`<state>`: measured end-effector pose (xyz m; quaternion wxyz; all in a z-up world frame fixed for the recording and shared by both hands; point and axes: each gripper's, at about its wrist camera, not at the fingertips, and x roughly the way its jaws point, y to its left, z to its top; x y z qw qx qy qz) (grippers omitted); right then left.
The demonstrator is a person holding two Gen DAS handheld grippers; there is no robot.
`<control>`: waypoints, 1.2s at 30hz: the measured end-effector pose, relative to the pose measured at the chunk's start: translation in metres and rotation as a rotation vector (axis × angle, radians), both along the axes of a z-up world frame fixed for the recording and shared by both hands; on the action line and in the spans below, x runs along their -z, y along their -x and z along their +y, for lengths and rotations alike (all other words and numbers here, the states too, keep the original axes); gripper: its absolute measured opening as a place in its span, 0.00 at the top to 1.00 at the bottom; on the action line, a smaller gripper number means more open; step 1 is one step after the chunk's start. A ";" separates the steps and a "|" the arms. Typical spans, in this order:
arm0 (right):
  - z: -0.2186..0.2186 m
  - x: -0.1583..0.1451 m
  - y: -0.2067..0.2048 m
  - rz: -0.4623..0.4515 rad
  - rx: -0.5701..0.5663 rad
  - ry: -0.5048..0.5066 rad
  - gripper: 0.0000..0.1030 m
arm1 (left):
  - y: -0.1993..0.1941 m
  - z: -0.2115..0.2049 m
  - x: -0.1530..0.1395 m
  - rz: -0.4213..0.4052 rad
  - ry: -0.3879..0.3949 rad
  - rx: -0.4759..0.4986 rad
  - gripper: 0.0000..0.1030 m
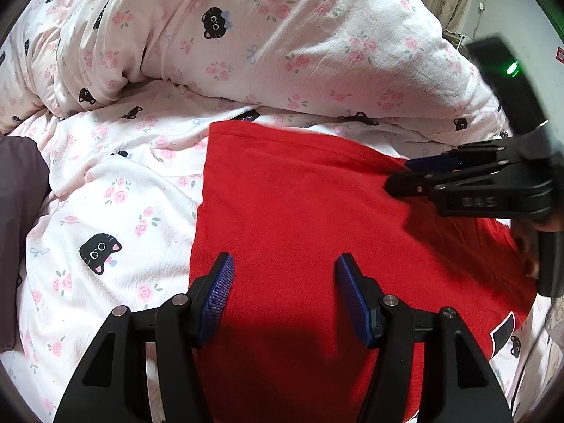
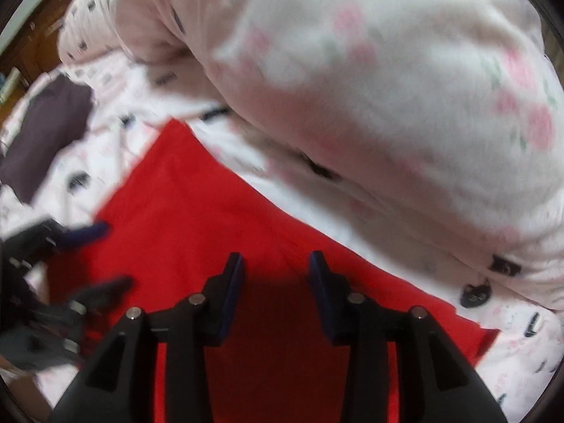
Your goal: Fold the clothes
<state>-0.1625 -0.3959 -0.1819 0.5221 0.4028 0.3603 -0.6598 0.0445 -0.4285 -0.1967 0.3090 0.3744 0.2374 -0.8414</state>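
Left wrist view, from left to right: a dark grey-purple garment (image 1: 16, 211) lies at the left edge on the bed sheet (image 1: 105, 204), white with pink roses and black cat faces. A bulky duvet (image 1: 268, 35) in the same print is heaped along the far side. Right of the bare sheet lies the red garment (image 1: 299, 218), spread flat with a straight left edge and a far corner near the duvet. A dark patch with white trim shows at its lower right. The left gripper (image 1: 284, 264) hovers over the near part of the red cloth, its blue-padded fingers (image 1: 220, 292) spread wide with nothing between them. At the right edge the right gripper (image 1: 398, 176) comes in from the side, its tip over the red cloth's far right part; from this angle its fingers look close together, though whether they pinch cloth is unclear. A green light glows on its body.

Right wrist view, which is blurred: the dark garment (image 2: 46, 134) is at upper left on the sheet (image 2: 105, 141), and the left gripper (image 2: 112, 253) shows as a smear at the left edge over the red garment (image 2: 218, 211). The right gripper (image 2: 276, 259) is in the centre above the cloth, fingers (image 2: 232, 292) apart and holding nothing. The duvet (image 2: 370, 88) fills the upper right.
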 end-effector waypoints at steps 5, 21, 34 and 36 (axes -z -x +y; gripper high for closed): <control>0.011 -0.002 0.021 0.088 0.096 0.043 0.63 | -0.002 0.000 -0.001 -0.007 0.003 0.002 0.46; 0.096 -0.020 0.065 0.034 0.162 0.097 0.61 | 0.000 -0.002 -0.001 -0.016 0.003 -0.001 0.46; 0.118 -0.001 0.089 0.146 0.366 0.088 0.48 | 0.001 -0.001 0.000 -0.020 0.007 -0.003 0.46; 0.126 -0.005 0.096 0.132 0.394 0.100 0.49 | 0.001 -0.001 0.000 -0.019 0.006 -0.003 0.46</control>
